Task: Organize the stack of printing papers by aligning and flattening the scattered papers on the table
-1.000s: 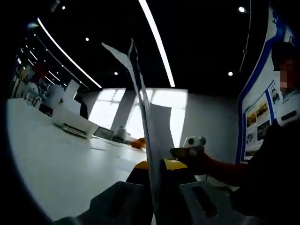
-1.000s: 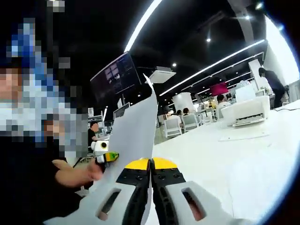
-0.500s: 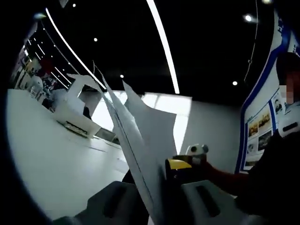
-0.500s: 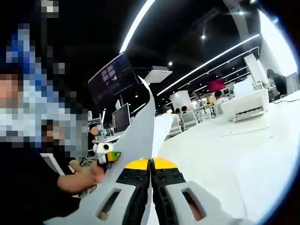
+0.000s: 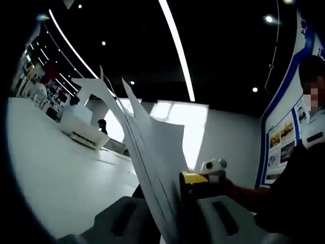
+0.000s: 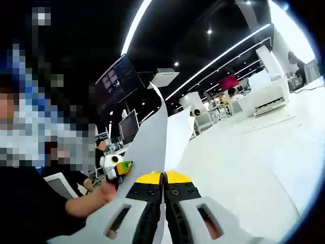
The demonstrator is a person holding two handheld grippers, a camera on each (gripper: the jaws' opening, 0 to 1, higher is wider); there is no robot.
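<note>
White tabletop (image 5: 56, 168) spreads wide on the left side of the left gripper view, under a dark ceiling crossed by long light strips (image 5: 175, 48). A white printer (image 5: 81, 132) sits far back on that surface, well apart from the action, so the table in front of it lies open. On the right a blue-framed wall poster (image 5: 284, 127) carries small pictures and text too blurred to read. The left gripper (image 5: 170, 213) has its jaws pinched on the papers (image 5: 147, 147), which stand up off the table on edge; their top corners fan apart, the sheets not flush. Just behind the sheets, the other tool's yellow tip (image 5: 195, 178) shows beside a person's hand (image 5: 223, 185).

Over to the right gripper view: bright table (image 6: 244, 162) runs off to the right with plenty of free room, a white printer (image 6: 266, 99) near its far edge and people seated at desks beyond. A dark wall screen (image 6: 117, 84) hangs high; whatever is on it cannot be read. The right gripper (image 6: 163, 185), yellow-tipped, is clamped with jaws together on the papers (image 6: 150, 142), which rise in a curved sheet leaning left. To the left, a hand (image 6: 104, 190) holds the other tool (image 6: 119, 168).
</note>
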